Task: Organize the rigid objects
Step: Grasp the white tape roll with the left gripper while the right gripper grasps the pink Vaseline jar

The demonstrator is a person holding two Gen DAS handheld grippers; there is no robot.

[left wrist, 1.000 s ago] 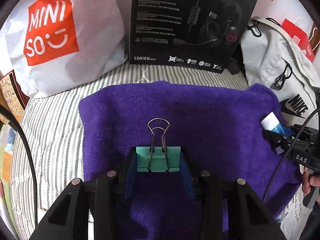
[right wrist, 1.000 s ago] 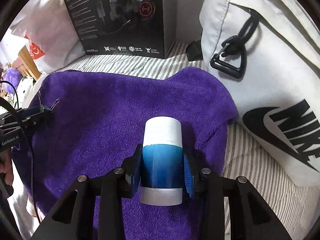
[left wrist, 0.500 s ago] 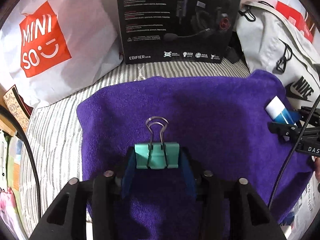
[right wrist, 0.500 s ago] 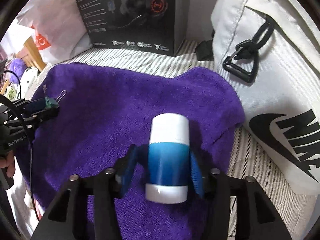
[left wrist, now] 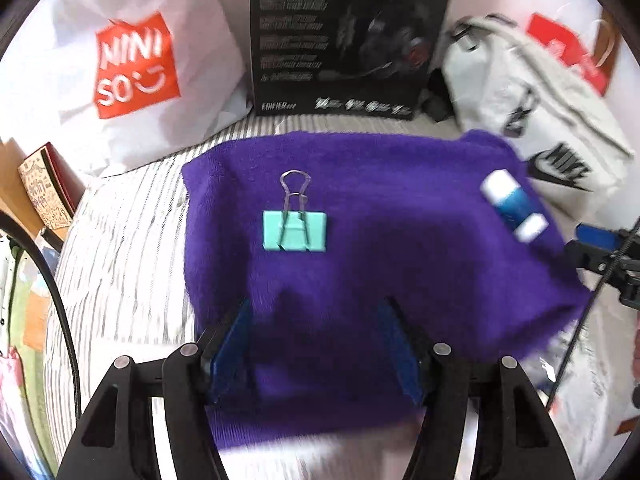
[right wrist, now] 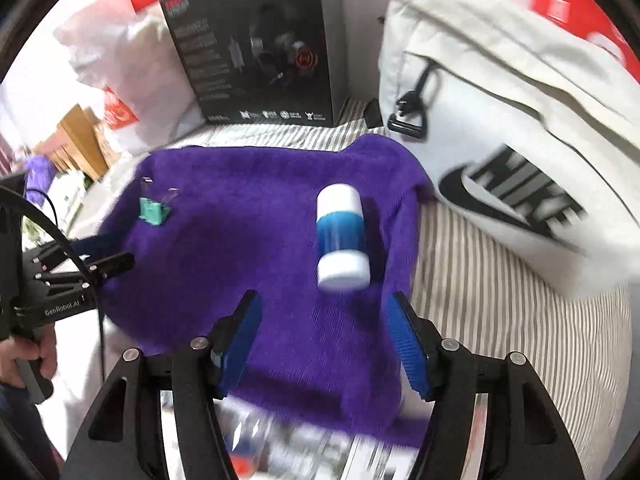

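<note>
Left wrist view: the left tongs (left wrist: 314, 344) are seen parted and empty, their jaws having just been opening, with nothing between them. The mint-green binder clip (left wrist: 295, 231) lies flat on the purple towel (left wrist: 400, 272), clear of the blue pads and ahead of them, its wire handles pointing away. Toward the towel's right edge the blue-and-white cylindrical container (left wrist: 513, 207) is seen on its side, with the tip of the right tongs (left wrist: 592, 248) just beyond it. A Miniso bag (left wrist: 132, 64), a headset box (left wrist: 344, 36) and a white Nike bag (left wrist: 540, 120) are ranged behind, on the striped bed (left wrist: 120, 240).

Right wrist view: the right tongs (right wrist: 326, 340) are likewise spread and empty, jaws having just been opening, nothing between them. The container (right wrist: 342, 236) lies on the towel (right wrist: 248, 248) just ahead of the pads, untouched. The clip (right wrist: 154, 210) is seen far left, near the left tongs (right wrist: 104, 256), which are carried by a hand (right wrist: 24, 356).

The release appears complete, and a clean withdrawal is judged to be what remains: each pair of tongs is best drawn straight back and up, kept wide, so that the round container is not nudged into rolling toward the towel's edge.
</note>
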